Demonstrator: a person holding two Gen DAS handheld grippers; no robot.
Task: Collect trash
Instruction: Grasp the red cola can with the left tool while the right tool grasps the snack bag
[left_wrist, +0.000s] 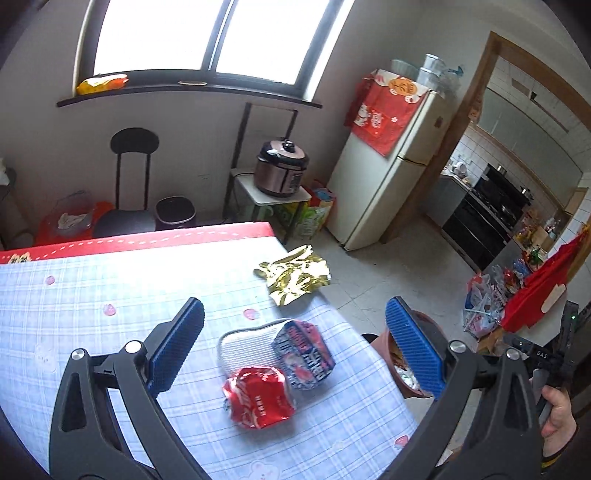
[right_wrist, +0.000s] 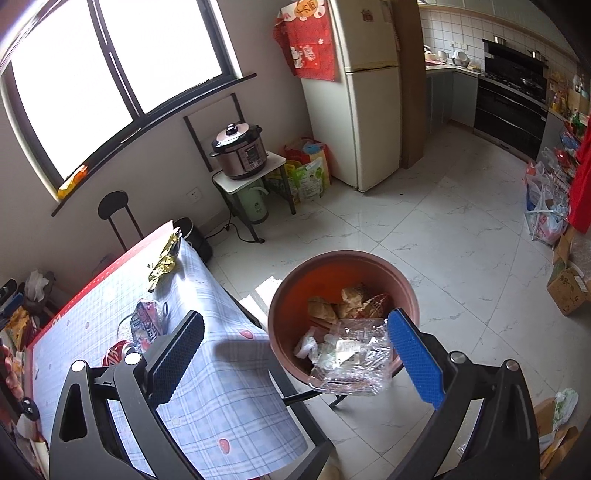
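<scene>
On the blue checked tablecloth (left_wrist: 92, 295) lie a crushed red can (left_wrist: 258, 397), a dark printed snack wrapper (left_wrist: 304, 354) on a white-grey pouch (left_wrist: 243, 345), and a crumpled gold foil wrapper (left_wrist: 295, 275) near the table's far right corner. My left gripper (left_wrist: 295, 350) is open and empty, hovering above the can and wrapper. My right gripper (right_wrist: 295, 358) is open and empty above the brown trash bin (right_wrist: 291, 295), which stands on the floor beside the table and holds paper scraps and a clear plastic bag (right_wrist: 351, 358). The gold foil (right_wrist: 162, 266) and the dark wrapper (right_wrist: 147, 321) also show in the right wrist view.
A black chair (left_wrist: 133, 177) and a small dark bin (left_wrist: 175, 212) stand behind the table. A pressure cooker (right_wrist: 240, 151) sits on a small stand, next to a fridge (right_wrist: 369, 92). Bags and boxes (right_wrist: 550, 214) line the right wall on the tiled floor.
</scene>
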